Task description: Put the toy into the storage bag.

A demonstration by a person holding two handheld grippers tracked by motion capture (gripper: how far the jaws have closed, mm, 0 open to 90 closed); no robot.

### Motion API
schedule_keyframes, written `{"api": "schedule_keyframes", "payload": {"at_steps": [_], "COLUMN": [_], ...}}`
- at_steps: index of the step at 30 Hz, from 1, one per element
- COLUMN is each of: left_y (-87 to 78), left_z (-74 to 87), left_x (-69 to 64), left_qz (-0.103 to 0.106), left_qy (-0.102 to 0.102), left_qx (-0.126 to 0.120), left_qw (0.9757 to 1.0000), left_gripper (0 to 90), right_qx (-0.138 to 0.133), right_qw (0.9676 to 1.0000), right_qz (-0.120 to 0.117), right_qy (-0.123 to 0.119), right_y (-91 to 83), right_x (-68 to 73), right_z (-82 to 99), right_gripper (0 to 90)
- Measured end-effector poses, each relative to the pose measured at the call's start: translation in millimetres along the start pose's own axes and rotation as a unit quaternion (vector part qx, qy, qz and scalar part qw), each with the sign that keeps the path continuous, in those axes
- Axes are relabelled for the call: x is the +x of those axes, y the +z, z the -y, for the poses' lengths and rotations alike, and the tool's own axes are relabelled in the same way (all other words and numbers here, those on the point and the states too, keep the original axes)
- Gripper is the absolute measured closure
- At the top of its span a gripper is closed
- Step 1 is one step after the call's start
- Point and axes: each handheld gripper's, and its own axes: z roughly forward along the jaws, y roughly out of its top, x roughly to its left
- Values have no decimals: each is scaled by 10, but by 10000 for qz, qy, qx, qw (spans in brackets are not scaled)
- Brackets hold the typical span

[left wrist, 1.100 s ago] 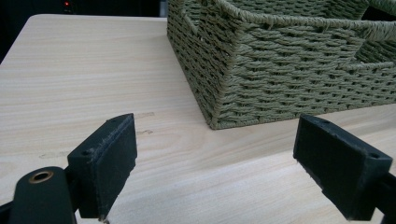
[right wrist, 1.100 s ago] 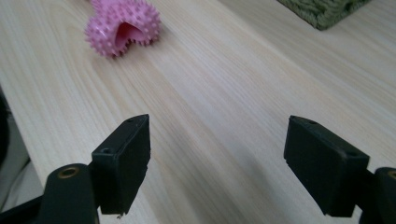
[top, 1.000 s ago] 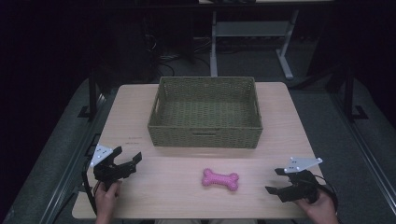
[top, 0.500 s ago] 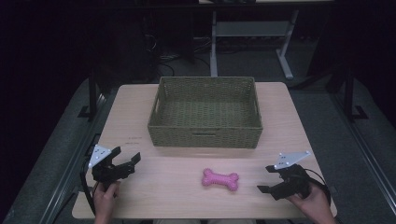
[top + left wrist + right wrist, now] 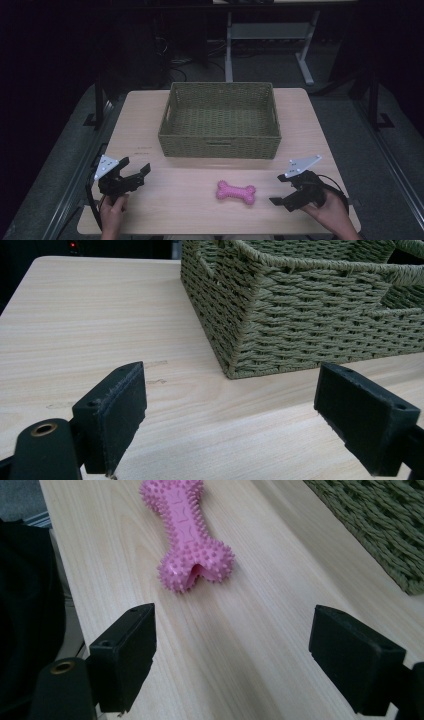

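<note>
High view: faint, perhaps printed marks on the table [image 5: 150, 150] are unreadable; each hand-held gripper, left [image 5: 135, 174] and right [image 5: 280, 190], gapes wide, empty.

The open-topped olive woven wicker basket [image 5: 220, 120] is the one tall obstacle, standing on the far middle of the pale wooden table [image 5: 175, 195]. Bare strips of tabletop run past the basket's left and right walls. Nearer than the basket's front wall, a broad band of wood lies open, broken by a spiky pink rubber bone toy [image 5: 236, 192] lying flat near the middle. In the right gripper view, bare wood separates the spread jaws from the bone's near end.
</note>
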Motion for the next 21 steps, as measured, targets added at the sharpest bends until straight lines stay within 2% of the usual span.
{"api": "schedule_keyframes", "payload": {"at_steps": [15, 21], "left_y": [-16, -27], "left_z": [-5, -6], "left_x": [-9, -2], "left_qz": [15, 3], "left_qy": [1, -8], "left_qx": [-28, -40], "left_qw": [10000, 10000], "left_gripper": [130, 130], "right_qx": [295, 325], "right_qw": [9990, 9984], "right_qz": [-154, -208], "right_qy": [-295, -403], "right_y": [89, 106], "right_x": [45, 50], "right_z": [-281, -366], "right_gripper": [183, 182]}}
